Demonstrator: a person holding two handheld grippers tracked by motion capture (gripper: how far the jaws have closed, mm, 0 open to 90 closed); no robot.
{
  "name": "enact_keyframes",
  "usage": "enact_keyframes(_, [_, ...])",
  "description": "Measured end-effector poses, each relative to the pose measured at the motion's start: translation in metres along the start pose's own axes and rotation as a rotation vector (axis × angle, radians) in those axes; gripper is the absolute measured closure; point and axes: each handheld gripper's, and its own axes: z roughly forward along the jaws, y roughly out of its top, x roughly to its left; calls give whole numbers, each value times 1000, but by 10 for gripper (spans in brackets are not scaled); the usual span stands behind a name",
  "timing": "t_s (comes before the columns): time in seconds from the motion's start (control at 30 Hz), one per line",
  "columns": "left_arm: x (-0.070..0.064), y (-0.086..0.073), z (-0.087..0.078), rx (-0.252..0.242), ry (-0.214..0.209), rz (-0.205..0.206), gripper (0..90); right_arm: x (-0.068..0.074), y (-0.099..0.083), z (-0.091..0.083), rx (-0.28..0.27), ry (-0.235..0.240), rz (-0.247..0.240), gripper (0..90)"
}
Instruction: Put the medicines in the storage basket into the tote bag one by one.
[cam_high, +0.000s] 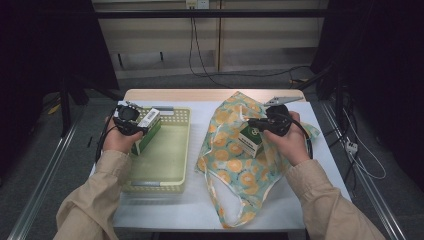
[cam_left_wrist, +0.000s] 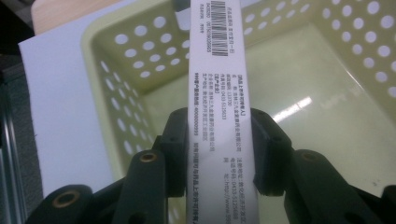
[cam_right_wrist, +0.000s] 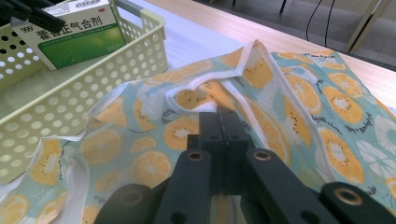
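Observation:
My left gripper (cam_high: 140, 128) (cam_left_wrist: 219, 140) is shut on a green and white medicine box (cam_high: 148, 127) (cam_left_wrist: 217, 70), jaws pressing its two broad faces. It hangs over the pale yellow perforated basket (cam_high: 187, 145) (cam_left_wrist: 140, 46). A cloth bag (cam_high: 235, 167) (cam_right_wrist: 299, 93) printed with orange slices lies to the right. My right gripper (cam_high: 253, 122) (cam_right_wrist: 219, 116) is shut on the bag's white-trimmed rim. A second green and white box (cam_high: 251, 141) sits at the bag's mouth just below that gripper. In the right gripper view the held box (cam_right_wrist: 70, 30) shows above the basket (cam_right_wrist: 93, 88).
A white mat (cam_high: 200, 210) covers the wooden table (cam_high: 200, 94). The basket's floor looks bare. The bag's handles trail toward the table's front edge. Cables lie on the floor behind and to the right.

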Motion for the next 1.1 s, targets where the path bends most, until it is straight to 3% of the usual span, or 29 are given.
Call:
enact_keyframes(0.1, [-3,2,-8,-35,-32,-8,631,-1,0,-1,2,-2,2,900])
enact_keyframes(0.2, [-7,6,-18,-67,-113,-28,632,-1,0,0,4,-6,3,900])
enact_keyframes(0.37, [-21,17,-42,-133,-216,-7,632,0,0,2,6,-6,2,900])
enact_keyframes(0.5, [-39,28,-61,-161,-274,72,632,1,1,3,8,-9,3,900])
enact_keyframes(0.73, [-83,45,-87,-209,-388,189,632,-1,1,3,4,-16,8,900])
enact_keyframes(0.93, [-119,52,-95,-228,-469,266,632,1,2,2,3,-18,4,900])
enact_keyframes(1.1, [-144,51,-91,-205,-510,320,631,2,3,1,0,-15,3,900])
